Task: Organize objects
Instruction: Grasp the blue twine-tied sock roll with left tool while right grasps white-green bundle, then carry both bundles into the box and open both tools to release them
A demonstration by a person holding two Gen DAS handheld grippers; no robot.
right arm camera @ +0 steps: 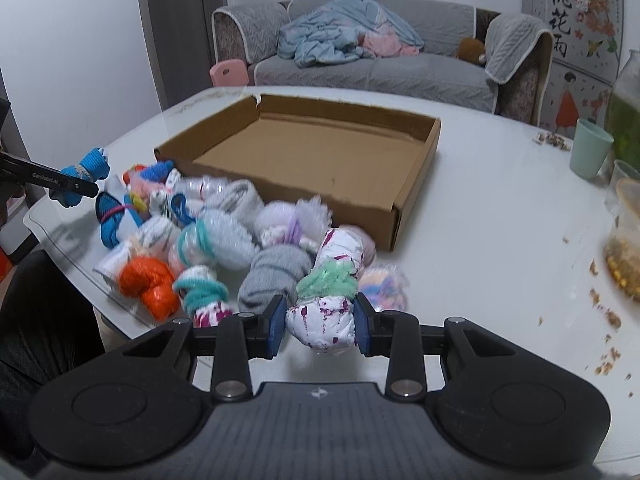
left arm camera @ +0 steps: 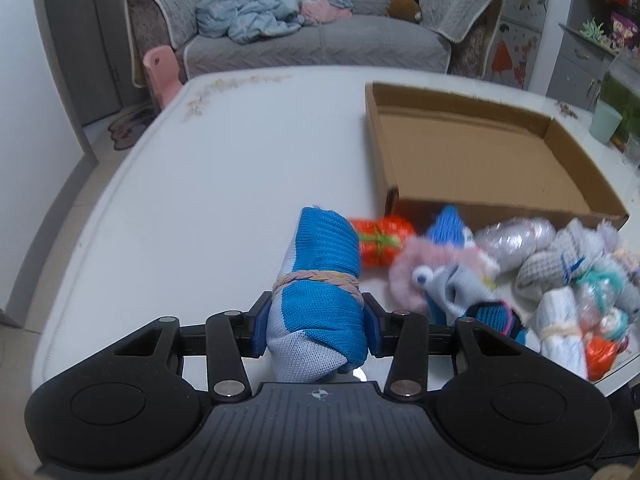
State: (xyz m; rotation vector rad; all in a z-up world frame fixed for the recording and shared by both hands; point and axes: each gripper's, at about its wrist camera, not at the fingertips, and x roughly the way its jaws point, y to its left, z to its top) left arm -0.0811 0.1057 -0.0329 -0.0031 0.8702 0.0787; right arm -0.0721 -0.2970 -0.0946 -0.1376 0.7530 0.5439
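Observation:
My left gripper (left arm camera: 316,328) is shut on a blue and white sock roll (left arm camera: 320,280) bound with a braided band, held above the white table left of the pile. It also shows at the far left of the right wrist view (right arm camera: 82,178). My right gripper (right arm camera: 320,324) is shut on a white and purple sock roll (right arm camera: 324,320) with a green band, at the near edge of the pile. A pile of several sock rolls (right arm camera: 208,240) lies in front of an empty open cardboard box (right arm camera: 320,152), which also shows in the left wrist view (left arm camera: 480,160).
The white table (right arm camera: 500,240) carries a green cup (right arm camera: 590,152), a clear container with yellow bits (right arm camera: 624,248) and scattered crumbs at the right. A grey sofa (right arm camera: 380,60) and a pink chair (right arm camera: 226,72) stand beyond the table.

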